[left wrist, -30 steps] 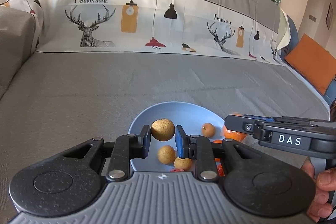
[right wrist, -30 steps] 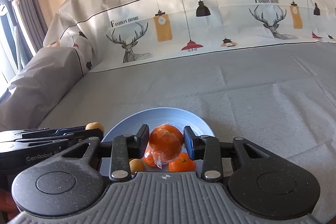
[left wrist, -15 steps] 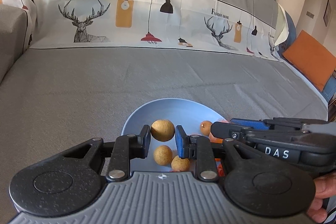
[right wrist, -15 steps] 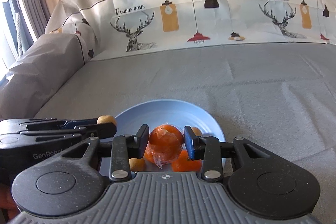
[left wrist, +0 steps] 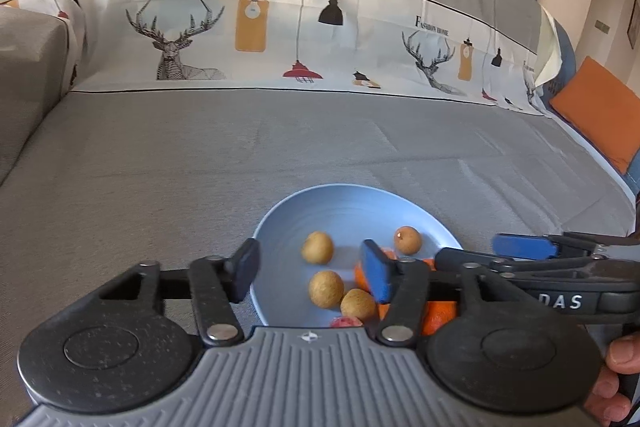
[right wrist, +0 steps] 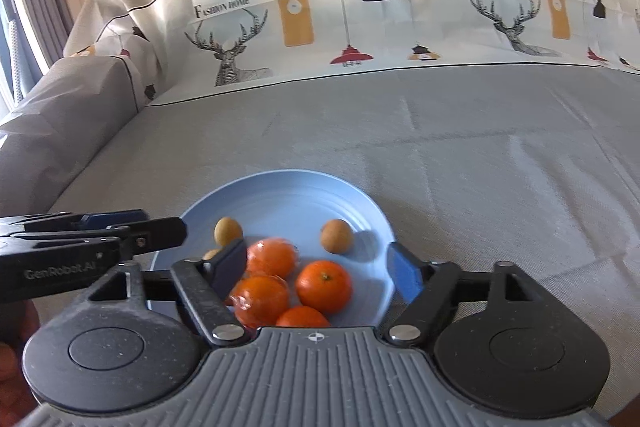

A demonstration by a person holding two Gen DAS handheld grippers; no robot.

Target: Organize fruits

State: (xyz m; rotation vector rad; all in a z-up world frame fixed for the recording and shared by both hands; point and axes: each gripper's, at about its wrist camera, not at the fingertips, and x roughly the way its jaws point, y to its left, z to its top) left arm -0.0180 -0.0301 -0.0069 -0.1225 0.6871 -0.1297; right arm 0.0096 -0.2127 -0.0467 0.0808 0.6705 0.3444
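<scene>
A light blue plate (left wrist: 344, 207) (right wrist: 288, 195) lies on the grey sofa seat. It holds several small brown longans (left wrist: 317, 247) (right wrist: 337, 235) and several oranges (right wrist: 323, 286), some wrapped in clear film (right wrist: 262, 297). My left gripper (left wrist: 312, 269) is open and empty, just above the plate's near left part. My right gripper (right wrist: 318, 267) is open and empty above the oranges. Each gripper shows from the side in the other's view, the right one (left wrist: 524, 247) and the left one (right wrist: 120, 227).
The sofa's backrest carries a printed deer-and-lamp cover (left wrist: 280, 27). A grey armrest (right wrist: 60, 115) stands at the left. An orange cushion (left wrist: 600, 111) lies at the far right. Bare grey seat fabric (left wrist: 160, 167) surrounds the plate.
Both grippers have opened. The longan that my left gripper held and the wrapped orange that my right gripper held now lie on the plate.
</scene>
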